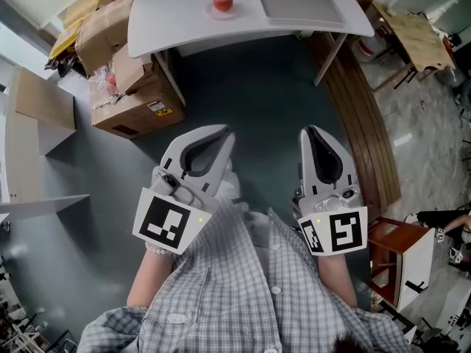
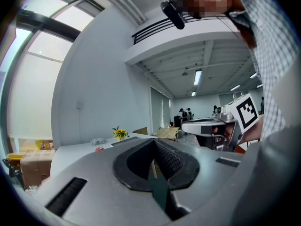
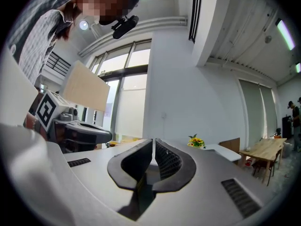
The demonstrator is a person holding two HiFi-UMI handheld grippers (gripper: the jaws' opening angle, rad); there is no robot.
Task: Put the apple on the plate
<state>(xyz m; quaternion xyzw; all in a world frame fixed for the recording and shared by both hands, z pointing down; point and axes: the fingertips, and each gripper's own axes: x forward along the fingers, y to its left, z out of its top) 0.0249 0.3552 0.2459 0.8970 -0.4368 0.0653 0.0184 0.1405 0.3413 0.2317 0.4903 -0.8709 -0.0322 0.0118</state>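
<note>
1. Head view puts the apple [image 1: 223, 2] at the far side of the white worktop [image 1: 176, 20]. It rests on what looks like a small pale round plate [image 1: 223, 16], though the disc is faint against the white top and I cannot be sure of it.
2. If that disc is the plate, the apple is already where the task wants it and nothing is left to carry. If it is not, the whole pick and place is yet to be done.
3. A grey tray [image 1: 298, 4] lies on the same worktop, just right of the apple and apart from it. Cardboard boxes [image 1: 129, 87] stand on the floor at the worktop's left end.
4. The left gripper [image 1: 224, 132] is held close to the person's checked shirt [image 1: 235, 285], tips pointing towards the worktop and well apart from it. Its own view shows the jaws together at the tips with nothing between them, and the apple as a tiny red spot far off.
5. The right gripper [image 1: 309, 129] is held level with the left one, just as far from the apple. Its own view shows the jaws together, with only a hairline slit between the pads, and empty.
6. Neither gripper touches anything, and a wide stretch of dark floor [image 1: 257, 94] lies between them and the worktop.
</note>
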